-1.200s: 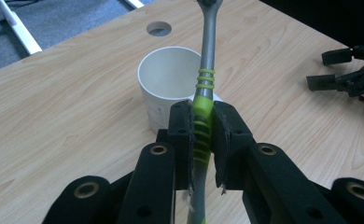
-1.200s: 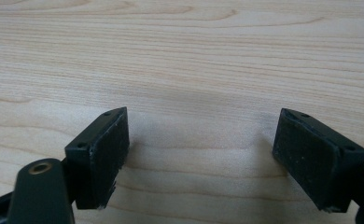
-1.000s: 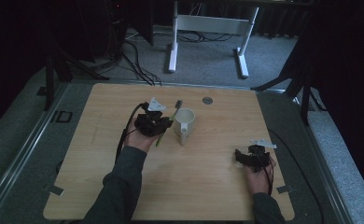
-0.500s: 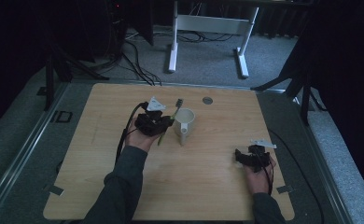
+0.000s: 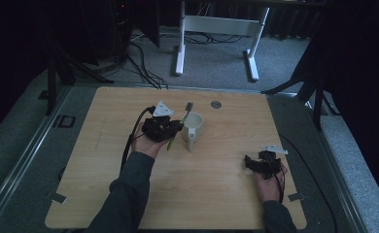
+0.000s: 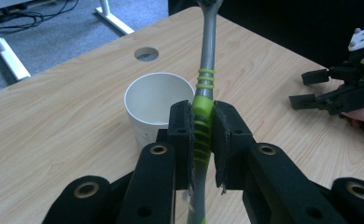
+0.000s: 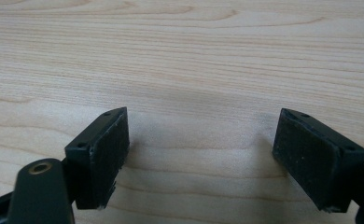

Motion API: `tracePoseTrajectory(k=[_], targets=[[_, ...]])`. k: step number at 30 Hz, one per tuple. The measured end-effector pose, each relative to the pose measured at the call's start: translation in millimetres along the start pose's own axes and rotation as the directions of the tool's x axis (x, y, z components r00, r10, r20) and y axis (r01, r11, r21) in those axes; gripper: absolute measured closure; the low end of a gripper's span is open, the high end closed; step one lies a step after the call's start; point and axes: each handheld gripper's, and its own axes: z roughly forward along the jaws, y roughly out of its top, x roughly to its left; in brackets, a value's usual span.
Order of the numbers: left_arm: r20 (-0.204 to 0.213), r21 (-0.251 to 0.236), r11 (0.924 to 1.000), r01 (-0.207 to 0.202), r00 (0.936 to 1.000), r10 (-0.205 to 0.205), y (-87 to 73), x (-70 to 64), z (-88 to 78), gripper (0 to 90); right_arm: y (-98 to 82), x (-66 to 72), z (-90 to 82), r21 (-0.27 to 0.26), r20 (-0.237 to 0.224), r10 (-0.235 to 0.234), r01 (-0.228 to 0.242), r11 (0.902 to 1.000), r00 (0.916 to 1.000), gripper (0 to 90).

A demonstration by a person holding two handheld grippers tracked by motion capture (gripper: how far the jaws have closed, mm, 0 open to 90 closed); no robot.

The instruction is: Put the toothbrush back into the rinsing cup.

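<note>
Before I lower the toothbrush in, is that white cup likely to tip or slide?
Probably both. The cup looks thin-walled, empty and light, so a nudge from the toothbrush could slide it across the smooth table. It stands taller than wide, so a long leaning handle may tip it.

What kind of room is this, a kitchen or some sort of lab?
Probably a lab or recording studio, not a kitchen: dark curtains ring a bare wooden table, cables trail over grey carpet, and a white desk frame stands behind.

Wooden table [image 5: 129, 194], 1 white cup [image 5: 193, 127]
</note>
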Motion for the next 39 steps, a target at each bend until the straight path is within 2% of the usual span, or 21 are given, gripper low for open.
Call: tracePoseTrajectory(k=[39], targets=[[0.064, -0.091, 0.9955, 0.026, 0.9977, -0.02, -1.7, -0.5, 4.2, 78.8, 0.0, 0.1, 0.0, 0.0, 0.0, 0.0, 0.0, 1.0, 1.0, 18.1]])
